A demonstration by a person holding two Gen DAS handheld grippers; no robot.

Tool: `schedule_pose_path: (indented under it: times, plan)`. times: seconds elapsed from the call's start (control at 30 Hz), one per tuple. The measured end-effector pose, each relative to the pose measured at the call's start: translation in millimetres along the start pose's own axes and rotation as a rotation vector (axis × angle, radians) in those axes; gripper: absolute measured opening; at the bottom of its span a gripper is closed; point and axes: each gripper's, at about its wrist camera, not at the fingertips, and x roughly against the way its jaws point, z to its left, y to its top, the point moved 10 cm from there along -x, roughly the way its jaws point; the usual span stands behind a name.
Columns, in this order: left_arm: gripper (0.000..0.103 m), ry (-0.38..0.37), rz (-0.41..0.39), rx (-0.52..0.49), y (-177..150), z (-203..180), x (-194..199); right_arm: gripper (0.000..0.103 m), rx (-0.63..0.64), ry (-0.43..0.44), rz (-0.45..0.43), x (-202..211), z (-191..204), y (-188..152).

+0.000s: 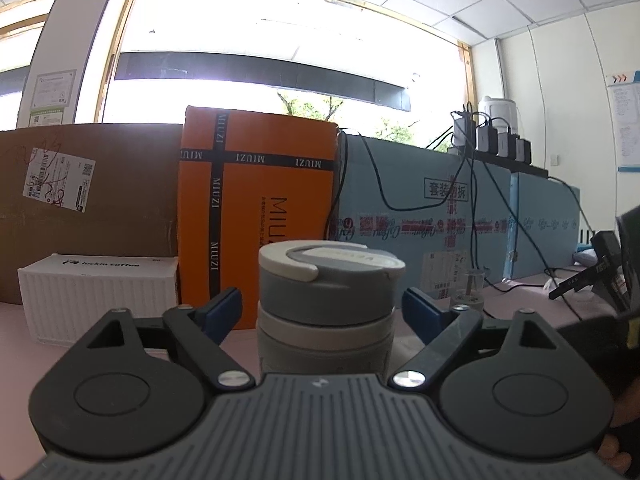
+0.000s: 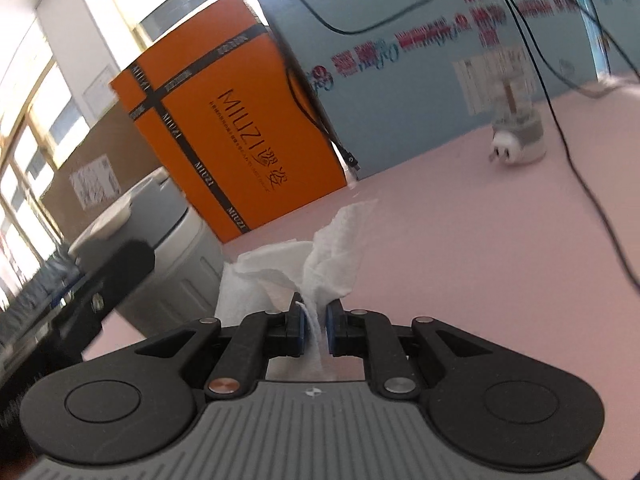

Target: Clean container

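Left wrist view is filled at its centre by the task's thing, a squat grey plastic container with a paler lid and a sliding grey cap (image 1: 326, 300), which is seen standing upright on the pink tabletop (image 1: 520, 300) in front of the orange cardboard box (image 1: 256, 208). The left gripper (image 1: 322, 312) is spread, its blue pads (image 1: 224, 312) standing clear of the container's sides with a gap on each hand, so nothing is gripped. In the right wrist view the right gripper (image 2: 313, 326) is clenched on a crumpled white paper towel (image 2: 320, 256), which is held just beside the container (image 2: 160, 248), to its right.

Wiping appears to be the step in hand. It would be done best if the container were first steadied by the left pads being closed on the body below the lid seam, since a light tub is likely to slide or tip under a sideways rub. The towel should be pressed flat to the wall and drawn round, with the loose folds kept clear of the black cables (image 2: 560, 128) trailing nearby.
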Motion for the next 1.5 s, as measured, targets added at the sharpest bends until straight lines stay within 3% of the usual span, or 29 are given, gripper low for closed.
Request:
schedule_pose_path:
  times: [0.23,0.3,0.33,0.4,0.47,0.53,0.67,0.77,0.87,1.0,1.1,1.5]
  plan:
    - [0.091,-0.003,-0.014,-0.003,4.6,-3.9,7.0,0.014,0.098,-0.033,0.000,19.8,-0.1,-3.8]
    - [0.092,-0.025,-0.022,0.019,8.4,-5.3,11.0,0.028,0.122,-0.030,-0.006,23.6,2.6,-3.6]
    - [0.092,-0.033,-0.024,0.027,10.3,-6.0,12.7,0.039,0.129,-0.030,-0.014,25.0,3.6,-2.6]
    - [0.092,-0.037,-0.032,0.034,13.9,-7.2,17.3,0.047,0.140,-0.046,-0.028,25.8,3.8,0.0]
    - [0.092,-0.042,-0.040,0.040,17.3,-8.6,22.2,0.071,0.147,-0.074,-0.039,25.0,1.7,3.5]
    - [0.092,-0.061,-0.046,0.049,21.2,-11.8,28.1,0.086,0.150,-0.105,-0.058,24.1,-2.4,8.1]
    - [0.092,-0.110,-0.067,0.046,31.7,-25.7,43.2,0.099,0.150,-0.221,-0.090,17.1,-18.7,19.1]
    - [0.092,-0.081,-0.080,0.011,40.0,-38.4,54.3,0.100,0.129,-0.332,-0.121,11.4,-36.5,28.0]
    - [0.092,0.039,-0.086,-0.054,48.2,-50.7,59.7,0.100,0.116,-0.431,-0.148,8.1,-51.8,34.4]
    - [0.092,0.118,-0.073,-0.169,52.7,-75.9,57.7,0.101,0.127,-0.462,-0.152,5.8,-55.0,37.1]
    - [0.092,0.095,-0.056,-0.214,50.3,-96.3,57.9,0.101,0.141,-0.458,-0.151,2.3,-54.7,38.8]
    - [0.092,-0.074,-0.084,-0.229,53.3,-153.2,75.1,0.101,0.113,-0.466,-0.132,-11.3,-59.5,35.2]
